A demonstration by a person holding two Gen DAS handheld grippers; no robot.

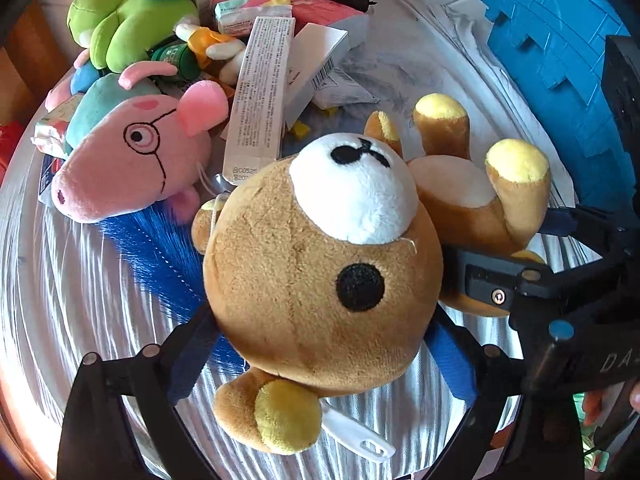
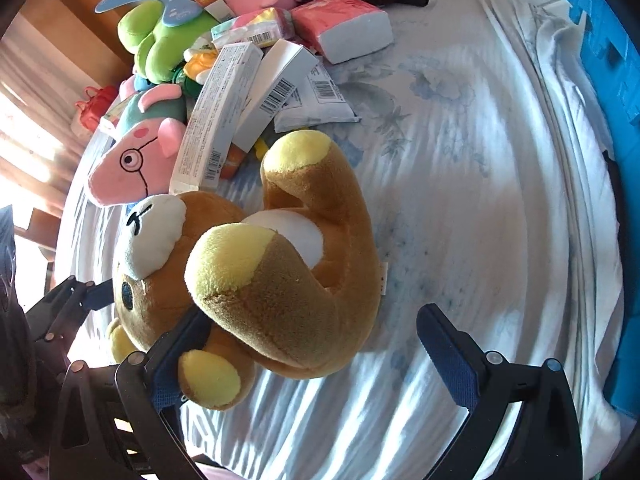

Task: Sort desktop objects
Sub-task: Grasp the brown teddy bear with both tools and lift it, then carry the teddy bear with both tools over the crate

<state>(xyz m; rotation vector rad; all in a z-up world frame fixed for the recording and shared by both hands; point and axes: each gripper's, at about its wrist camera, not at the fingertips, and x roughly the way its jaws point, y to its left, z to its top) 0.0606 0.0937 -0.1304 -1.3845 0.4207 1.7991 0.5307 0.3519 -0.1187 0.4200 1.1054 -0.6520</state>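
Note:
A brown plush bear (image 1: 304,280) with yellow paws lies on its back on the pale flowered cloth (image 2: 460,160). My left gripper (image 1: 324,360) straddles its round head, a blue-padded finger on each side; the head looks unsqueezed, so the jaws are open. My right gripper (image 2: 314,320) is open around the bear's lower body. One leg (image 2: 280,300) rests over its left finger (image 2: 168,364), while the right finger (image 2: 452,356) stands clear of the bear. In the left wrist view the right gripper (image 1: 508,240) comes in from the right at the bear's belly.
Behind the bear is a pile: a pink pig plush with glasses (image 1: 132,152), a green plush (image 1: 120,28), long white boxes (image 1: 256,96) and a pink tissue pack (image 2: 344,24). Blue bristles (image 1: 160,248) lie under the head. A blue crate (image 1: 560,40) stands at right.

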